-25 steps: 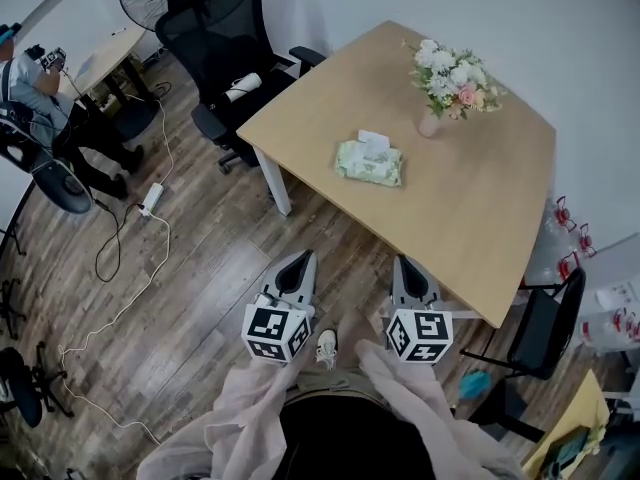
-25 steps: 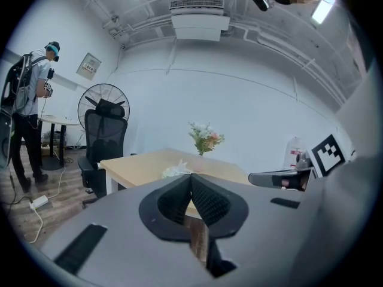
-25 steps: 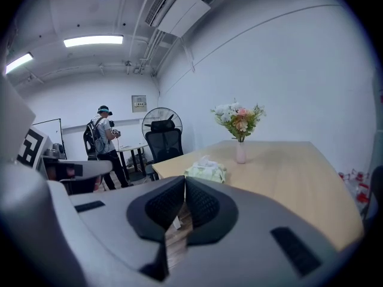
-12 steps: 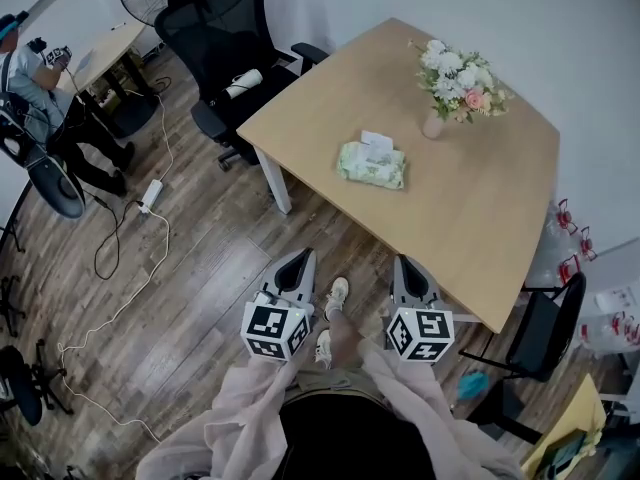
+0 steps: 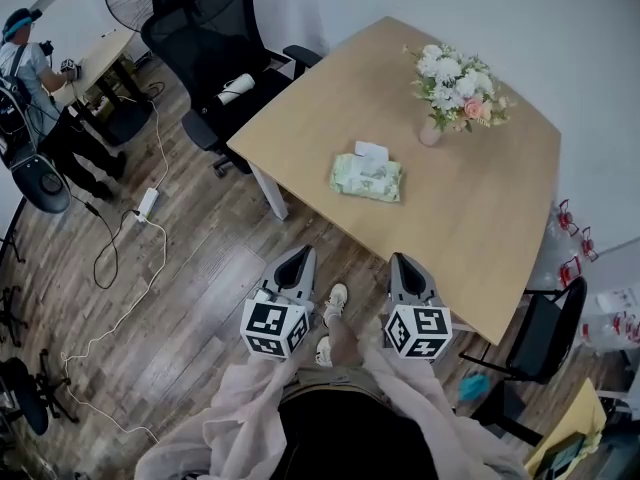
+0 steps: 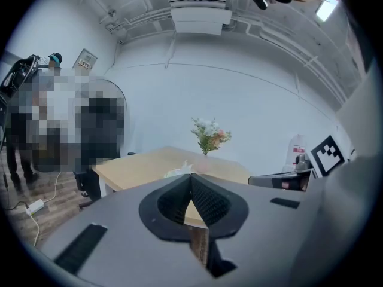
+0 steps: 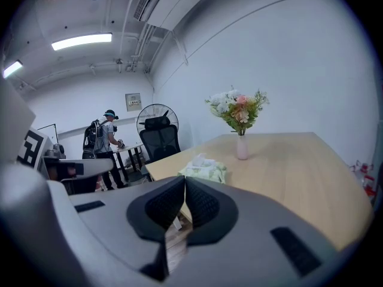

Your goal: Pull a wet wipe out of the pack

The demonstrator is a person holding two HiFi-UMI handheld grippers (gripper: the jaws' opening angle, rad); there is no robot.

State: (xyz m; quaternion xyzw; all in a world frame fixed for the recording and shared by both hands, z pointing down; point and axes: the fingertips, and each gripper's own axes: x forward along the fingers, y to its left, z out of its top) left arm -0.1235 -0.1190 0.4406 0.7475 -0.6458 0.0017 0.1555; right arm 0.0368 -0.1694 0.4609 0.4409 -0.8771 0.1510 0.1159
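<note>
On the light wooden counter (image 5: pixel 480 208), near its middle, the green wet wipe pack (image 5: pixel 366 177) lay flat. A white piece (image 5: pixel 371 151) stood up at its far edge; whether this was a wipe or the lid flap could not be told. Nothing touched the pack.

The left tongs (image 5: pixel 298 258) and the right tongs (image 5: pixel 403 261) were held side by side over the wooden floor (image 5: pixel 200 298). Both pointed toward the counter, stopped short of its near edge and were well apart from the pack. In the left gripper view the jaws of the left tongs met at their tips with nothing between them. In the right gripper view the jaws of the right tongs were likewise pressed together and empty, with the pack visible ahead of them on the counter. The person's pale sleeves (image 5: pixel 250 418) ran down to both tools, and a light shoe (image 5: pixel 336 298) showed between them.

Beyond the pack, nearer the wall, a small pink vase (image 5: pixel 430 131) held white and pink flowers (image 5: pixel 455 78). A black office chair (image 5: pixel 215 43) stood at the counter's far left corner with a white roll (image 5: pixel 238 88) on its seat. At the far left another person (image 5: pixel 30 78) stood by a small desk (image 5: pixel 100 53), and a white power strip (image 5: pixel 146 203) lay on the floor.
</note>
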